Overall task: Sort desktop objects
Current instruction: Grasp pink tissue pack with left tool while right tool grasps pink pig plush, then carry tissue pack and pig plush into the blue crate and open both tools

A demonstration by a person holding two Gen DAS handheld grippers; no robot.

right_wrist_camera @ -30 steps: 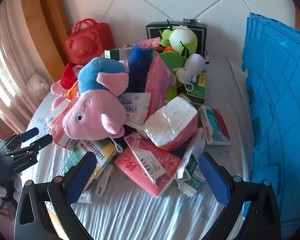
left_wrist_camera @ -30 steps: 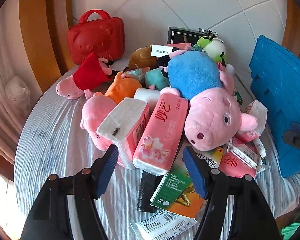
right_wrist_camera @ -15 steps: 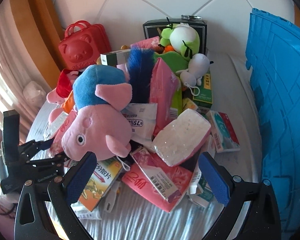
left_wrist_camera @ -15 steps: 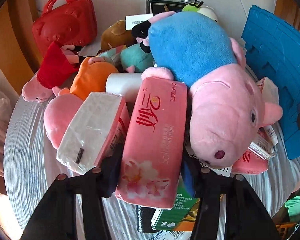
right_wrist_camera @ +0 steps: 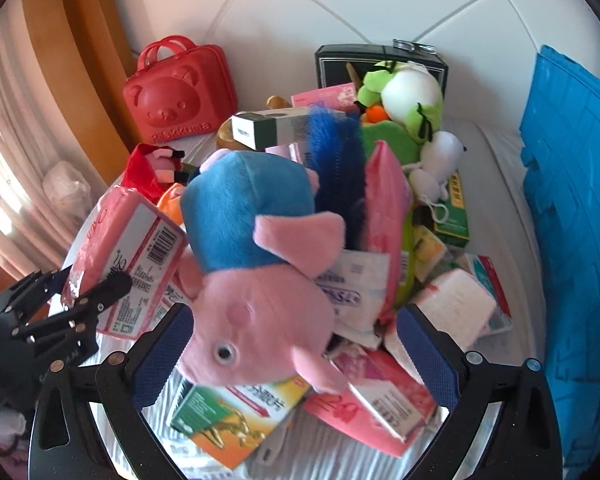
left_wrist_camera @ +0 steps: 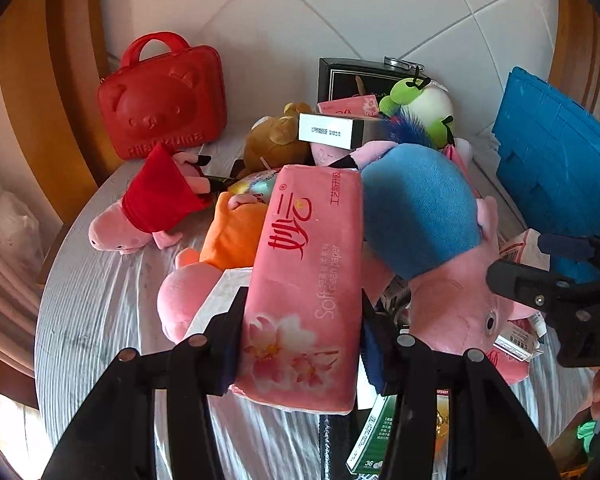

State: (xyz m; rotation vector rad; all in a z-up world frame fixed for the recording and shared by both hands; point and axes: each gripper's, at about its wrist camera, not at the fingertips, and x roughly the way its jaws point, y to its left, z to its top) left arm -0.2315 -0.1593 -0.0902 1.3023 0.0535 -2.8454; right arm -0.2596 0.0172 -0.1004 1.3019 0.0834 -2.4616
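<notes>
My left gripper (left_wrist_camera: 300, 344) is pinching the tissue pack (left_wrist_camera: 304, 280) across its width, the pads pressed into its sides near the flowered end; in the right wrist view the pack hangs tilted at the left edge of the pile, and it looks to be clear of the table (left_wrist_camera: 100, 320) there, though I cannot be sure its far end is free of the toys. My right gripper (right_wrist_camera: 296, 344) stands spread wide, with the blue pig (right_wrist_camera: 252, 264) lying between its fingers, the pig's head low and near me; neither pad touches it that I can see. So I judge the step in hand to be two at once: carrying off the pack with the left, and lining up on the pig with the right. The blue crate (right_wrist_camera: 572, 240) stands at the right of the pile and seems the likely place for sorted things, but which goes where I cannot tell. Next I should lift the pack straight away from the orange toy (left_wrist_camera: 232, 232) beside it without dragging, and bring the right fingers down around the pig's head before squeezing, since the plush will give and could slip.
</notes>
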